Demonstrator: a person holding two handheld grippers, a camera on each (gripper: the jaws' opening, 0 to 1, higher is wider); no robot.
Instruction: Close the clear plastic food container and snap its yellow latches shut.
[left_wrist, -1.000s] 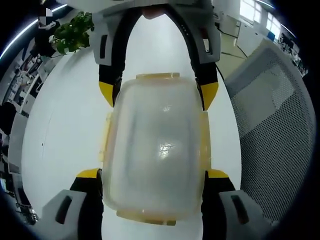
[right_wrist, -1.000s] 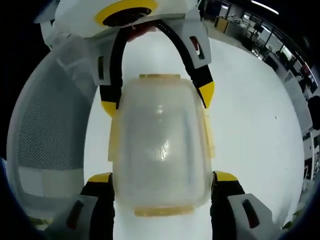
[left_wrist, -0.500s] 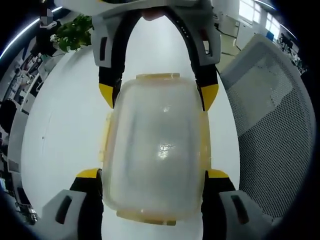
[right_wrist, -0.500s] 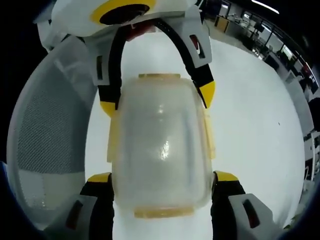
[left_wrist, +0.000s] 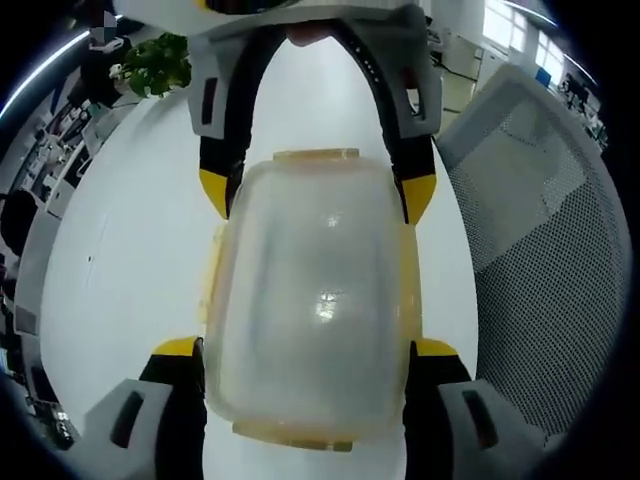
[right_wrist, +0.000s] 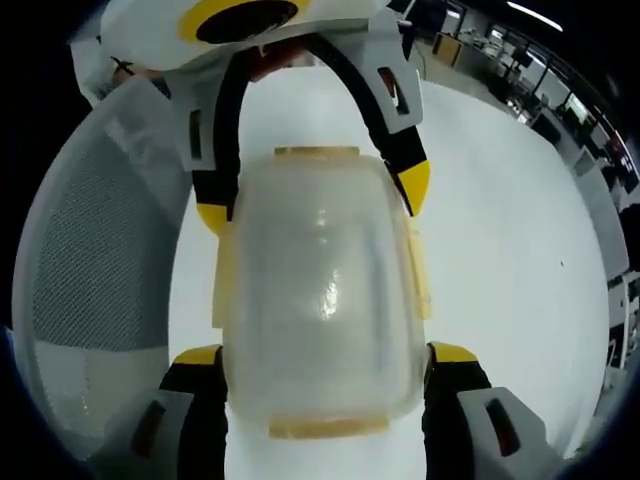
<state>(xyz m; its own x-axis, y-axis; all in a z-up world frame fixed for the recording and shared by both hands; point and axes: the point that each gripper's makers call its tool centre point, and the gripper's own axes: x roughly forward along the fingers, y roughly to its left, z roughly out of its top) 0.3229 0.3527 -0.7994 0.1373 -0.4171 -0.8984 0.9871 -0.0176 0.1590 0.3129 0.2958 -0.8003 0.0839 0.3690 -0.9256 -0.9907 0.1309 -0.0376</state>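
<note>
The clear plastic food container (left_wrist: 308, 310) is held between the two grippers above a white table (left_wrist: 130, 250), and all places here are given relative to that container. In the left gripper view, the left gripper (left_wrist: 305, 350) is seen with its yellow-tipped jaws set against the container's two long sides at the near end, so this gripper is clamped on the container. At the far end of the container, the right gripper (left_wrist: 317, 190) is seen reaching in from beyond, its own yellow tips pressed at the container's far corners.

In the right gripper view the same arrangement is shown from the opposite end: the container (right_wrist: 320, 300) lies lengthwise between the right gripper (right_wrist: 322, 355) at the near end and the left gripper (right_wrist: 312, 195) at the far end. Each gripper is closed against the container's sides.

The lid is seated on the container. Yellow latches (left_wrist: 211, 270) are seen along the long sides and at both short ends; whether they are snapped down cannot be told.

A grey mesh chair back (left_wrist: 540, 230) is seen beside the container past the table's edge, and a green plant (left_wrist: 155, 65) is seen well beyond its far end.
</note>
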